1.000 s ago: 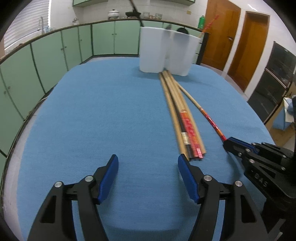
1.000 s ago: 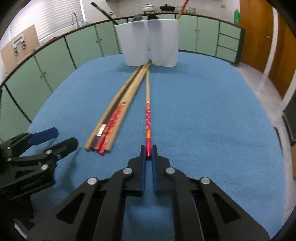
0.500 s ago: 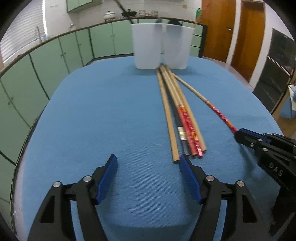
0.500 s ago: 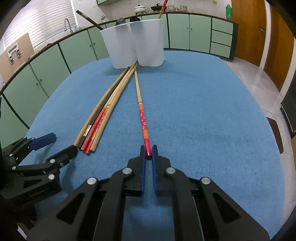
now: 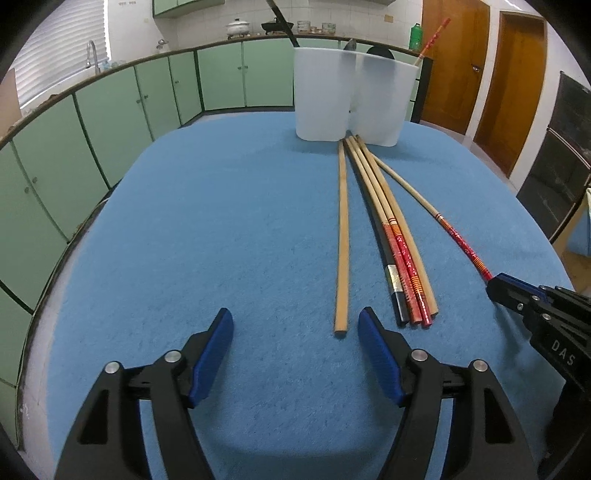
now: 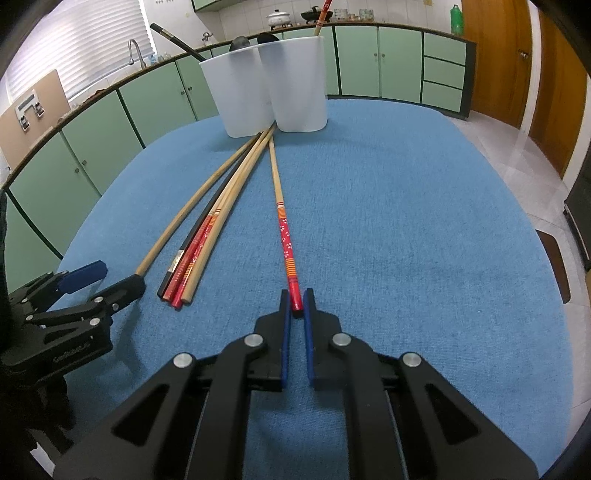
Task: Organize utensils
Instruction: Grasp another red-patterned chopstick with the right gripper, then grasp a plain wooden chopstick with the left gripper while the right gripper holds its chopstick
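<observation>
Blue cloth (image 5: pixel 229 221) covers the table from edge to edge, a short-napped fabric with rounded corners. Behind it a run of pale green cabinets (image 5: pixel 122 107) curves along the wall under a dark countertop, with a tap (image 5: pixel 91 51) near a shuttered window on the left and pots (image 5: pixel 238 26) further along; orange-brown wooden doors (image 5: pixel 452 62) stand on the right.

Lying alone on the cloth is a red-ended chopstick (image 6: pixel 283 221): plain wood along its far half, then a band of orange stripes, a red stretch with small white flowers, more orange stripes, and a glossy red end. That red end sits between the blue pads (image 6: pixel 284 332) of the right gripper (image 6: pixel 296 301), whose jaws are drawn in close on either side of it, holding it at the tip. The far wooden end points toward the foot of two white containers (image 6: pixel 266 85) standing side by side, touching, at the far side of the table, with a dark utensil handle and a red chopstick sticking up out of them.

Just left of the held chopstick lies a bundle of chopsticks (image 5: pixel 395 251), wooden, black and red-patterned ones packed together, fanning from the containers' base. A single plain wooden chopstick (image 5: pixel 342 236) lies apart on the bundle's left.

The left gripper (image 5: pixel 295 325) hangs low over the cloth with its jaws spread wide, holding nothing; the near end of the plain wooden chopstick lies just ahead of the gap between its blue pads (image 5: pixel 376 354).
</observation>
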A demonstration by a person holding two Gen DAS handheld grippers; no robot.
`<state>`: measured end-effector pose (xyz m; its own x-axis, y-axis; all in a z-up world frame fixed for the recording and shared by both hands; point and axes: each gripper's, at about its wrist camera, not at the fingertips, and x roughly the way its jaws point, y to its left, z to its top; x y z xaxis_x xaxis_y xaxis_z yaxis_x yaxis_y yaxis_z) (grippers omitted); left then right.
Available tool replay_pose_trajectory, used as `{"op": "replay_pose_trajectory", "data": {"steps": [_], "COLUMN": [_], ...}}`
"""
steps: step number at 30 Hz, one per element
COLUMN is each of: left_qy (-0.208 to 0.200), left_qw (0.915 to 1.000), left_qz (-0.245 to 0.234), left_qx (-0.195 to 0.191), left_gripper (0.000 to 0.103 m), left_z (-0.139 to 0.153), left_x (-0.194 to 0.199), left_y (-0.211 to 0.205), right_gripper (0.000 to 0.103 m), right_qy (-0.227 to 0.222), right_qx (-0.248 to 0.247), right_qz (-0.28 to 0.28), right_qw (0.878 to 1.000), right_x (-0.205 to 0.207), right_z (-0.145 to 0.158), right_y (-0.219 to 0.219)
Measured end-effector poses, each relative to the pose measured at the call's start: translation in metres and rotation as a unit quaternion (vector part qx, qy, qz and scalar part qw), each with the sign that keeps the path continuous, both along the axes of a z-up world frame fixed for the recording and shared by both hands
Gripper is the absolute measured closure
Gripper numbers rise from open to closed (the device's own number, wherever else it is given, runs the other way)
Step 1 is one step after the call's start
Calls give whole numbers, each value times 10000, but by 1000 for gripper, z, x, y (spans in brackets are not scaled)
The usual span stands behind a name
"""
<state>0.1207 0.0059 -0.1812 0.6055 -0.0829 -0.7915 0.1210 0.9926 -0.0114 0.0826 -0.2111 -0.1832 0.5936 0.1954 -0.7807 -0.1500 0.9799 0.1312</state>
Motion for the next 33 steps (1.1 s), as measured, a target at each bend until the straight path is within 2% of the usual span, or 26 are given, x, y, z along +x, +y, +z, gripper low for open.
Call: {"op": "replay_pose_trajectory", "data": {"steps": [2,5,7,9,10,16,23,33], "left_qy": [-27,-53,-66,-73,-73,-56,-224,-813], "left_qw": [10000,9998,9996,9993,9993,9993,9989,9955], "left_qz": [-84,-215,-292,-358,-361,-311,-367,-422], "left_qx": [9,-5,19,20,6,-207,-175,-242], "left_gripper": [42,63,82,94,96,96,96,96], "left_z": [0,1,2,2,2,4,20,72], "left_x": [-1,-3,-4,-4,-4,-3,-14,-30], "left_y": [-3,-10,-17,-22,-24,-20,-18,-14], "right_gripper": [96,95,96,97,97,97,98,98], "right_qy": [0,-8,-30,-42,-40,-41,-207,-712], "right_qx": [-22,-110,-213,-215,-192,-11,-83,32], "right_qz": [9,32,45,72,77,104,201,237], "right_qw": [10000,9999,9998,9997,9998,9999,9995,9972], "right_x": [0,0,0,-1,0,-1,-10,-18], "right_z": [0,0,0,0,0,2,15,67], "right_y": [1,4,7,8,8,3,4,-2]}}
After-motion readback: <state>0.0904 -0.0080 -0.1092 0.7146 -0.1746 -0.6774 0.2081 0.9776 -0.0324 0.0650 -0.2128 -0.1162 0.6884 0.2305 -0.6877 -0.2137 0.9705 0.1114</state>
